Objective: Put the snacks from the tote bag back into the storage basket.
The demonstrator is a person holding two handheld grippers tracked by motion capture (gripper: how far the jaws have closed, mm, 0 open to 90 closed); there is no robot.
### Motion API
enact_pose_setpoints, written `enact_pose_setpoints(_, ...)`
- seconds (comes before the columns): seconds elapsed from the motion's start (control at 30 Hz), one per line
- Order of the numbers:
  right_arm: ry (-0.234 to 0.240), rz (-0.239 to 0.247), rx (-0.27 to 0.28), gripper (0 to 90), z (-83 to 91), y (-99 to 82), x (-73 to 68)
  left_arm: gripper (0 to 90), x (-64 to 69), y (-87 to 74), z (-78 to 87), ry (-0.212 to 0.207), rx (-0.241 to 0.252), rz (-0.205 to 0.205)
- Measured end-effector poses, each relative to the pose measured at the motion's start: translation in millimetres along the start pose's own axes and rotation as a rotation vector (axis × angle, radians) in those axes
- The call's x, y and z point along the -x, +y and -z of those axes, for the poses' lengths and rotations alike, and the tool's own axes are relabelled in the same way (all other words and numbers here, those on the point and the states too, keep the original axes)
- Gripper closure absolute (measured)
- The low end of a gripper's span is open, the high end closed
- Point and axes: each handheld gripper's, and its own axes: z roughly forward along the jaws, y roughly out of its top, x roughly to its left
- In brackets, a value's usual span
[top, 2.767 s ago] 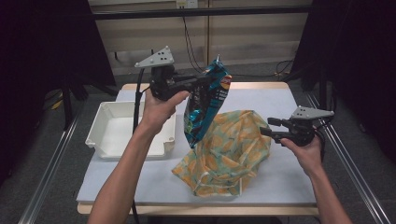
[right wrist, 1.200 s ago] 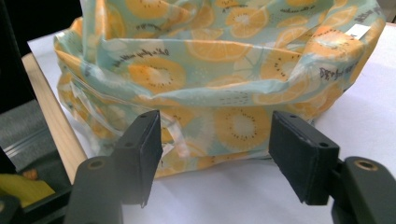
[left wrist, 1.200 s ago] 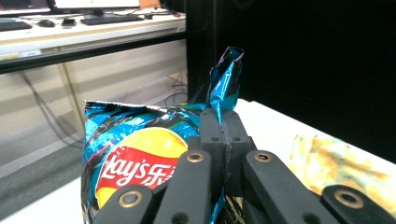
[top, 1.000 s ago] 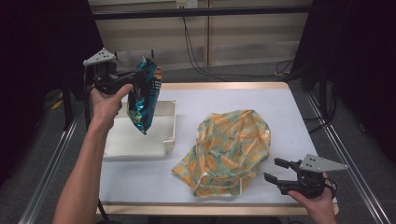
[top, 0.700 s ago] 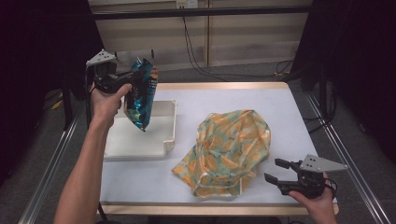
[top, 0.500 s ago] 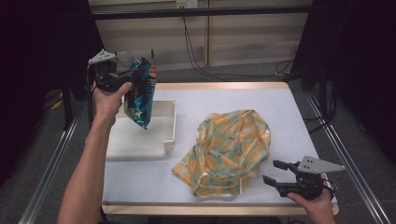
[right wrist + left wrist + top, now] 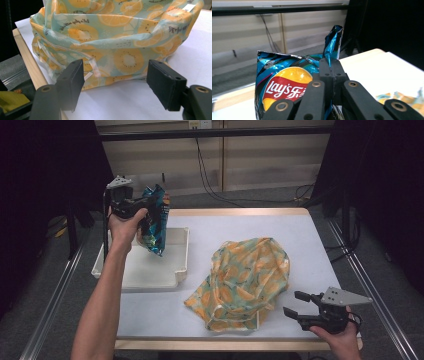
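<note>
Hanging from left gripper (image 7: 150, 210) — chip bag (image 7: 152, 227).

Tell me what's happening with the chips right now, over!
Left gripper shut on the chip bag, bag hanging above the white tray. Right gripper open, just short of the orange-print bag. Nothing in the way.
</note>
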Motion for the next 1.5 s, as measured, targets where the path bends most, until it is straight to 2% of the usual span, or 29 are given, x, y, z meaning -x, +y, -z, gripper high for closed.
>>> enact_pose_setpoints(0.13, -0.001, 0.004, -0.007, 30.0, -0.9, -1.6, 2.0, 90.0, -2.1, -3.1, -6.9, 0.015, 0.004, 0.014)
enact_pose_setpoints(0.3, 0.003, -0.001, -0.013, 30.0, -1.3, -2.6, 2.7, 90.0, -8.7, -9.5, -17.5, 0.037, 0.017, 0.049)
enact_pose_setpoints(0.4, 0.0, -0.003, -0.009, 29.8, -1.1, -2.9, 3.6, 90.0, -8.9, -11.3, -21.6, 0.035, 0.018, 0.044)
enact_pose_setpoints(0.6, 0.004, -0.008, -0.011, 29.8, -1.5, -4.5, 5.6, 89.4, -8.3, -14.2, -30.6, 0.021, 0.038, 0.063)
enact_pose_setpoints(0.7, 0.003, -0.009, -0.012, 29.7, -1.9, -4.9, 6.7, 88.1, -6.1, -17.1, -36.8, 0.019, 0.036, 0.048)
enact_pose_setpoints(0.77, 0.002, -0.012, -0.013, 29.7, -2.0, -5.2, 7.2, 87.3, -5.3, -19.1, -41.5, -0.002, 0.041, 0.059)
enact_pose_setpoints(0.8, 0.005, -0.014, -0.011, 29.6, -2.1, -5.6, 8.1, 87.2, -4.7, -19.4, -43.0, 0.012, 0.041, 0.048)
enact_pose_setpoints(0.87, 0.007, -0.017, -0.01, 29.6, -2.3, -6.3, 9.7, 86.5, -3.5, -20.8, -46.9, -0.005, 0.047, 0.063)
enact_pose_setpoints(1.07, 0.001, -0.035, -0.013, 27.9, -2.8, -8.4, 15.0, 84.9, 4.3, -28.3, -57.2, -0.021, 0.02, 0.038)
enact_pose_setpoints(1.2, 0.005, -0.032, -0.012, 27.9, -2.8, -7.7, 15.1, 83.8, 8.1, -31.1, -59.4, -0.033, 0.019, 0.037)
enact_pose_setpoints(1.33, 0.004, -0.033, -0.016, 27.9, -2.4, -8.0, 13.4, 82.5, 12.3, -32.5, -59.0, -0.034, 0.005, -0.008)
enact_pose_setpoints(1.5, 0.003, -0.027, -0.015, 27.9, -0.4, -7.8, 9.7, 81.4, 11.9, -39.7, -56.7, -0.043, 0.004, -0.002)
